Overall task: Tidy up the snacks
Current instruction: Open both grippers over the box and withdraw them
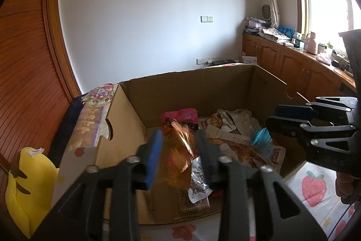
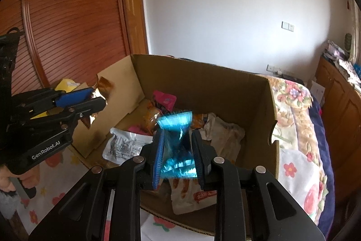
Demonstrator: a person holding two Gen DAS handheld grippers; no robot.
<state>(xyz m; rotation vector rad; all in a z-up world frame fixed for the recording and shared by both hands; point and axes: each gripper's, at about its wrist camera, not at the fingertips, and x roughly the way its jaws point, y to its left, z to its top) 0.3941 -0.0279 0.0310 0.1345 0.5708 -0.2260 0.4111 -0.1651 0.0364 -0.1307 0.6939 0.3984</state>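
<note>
An open cardboard box [image 1: 180, 92] [image 2: 203, 87] holds several snack packets: a pink one [image 1: 180, 115], a silver one [image 2: 126, 143] and pale crumpled ones [image 2: 225, 130]. My left gripper [image 1: 180, 139] [image 2: 99, 96] hovers over the box's near left part. A shiny orange-gold packet [image 1: 178, 150] [image 2: 105, 84], blurred, stands between its parted pads, and they do not look pressed on it. My right gripper [image 2: 177, 134] [image 1: 273, 116] is over the box's near right side, shut on a blurred shiny blue packet [image 2: 176, 125] [image 1: 261, 139].
The box sits on a bed with a strawberry-print sheet [image 1: 313, 186] and a floral cover [image 2: 293, 128]. A yellow plush toy [image 1: 27, 184] lies left of the box. Wooden wardrobe doors [image 2: 74, 15] stand behind it, and low cabinets [image 1: 293, 64] with clutter run under the window.
</note>
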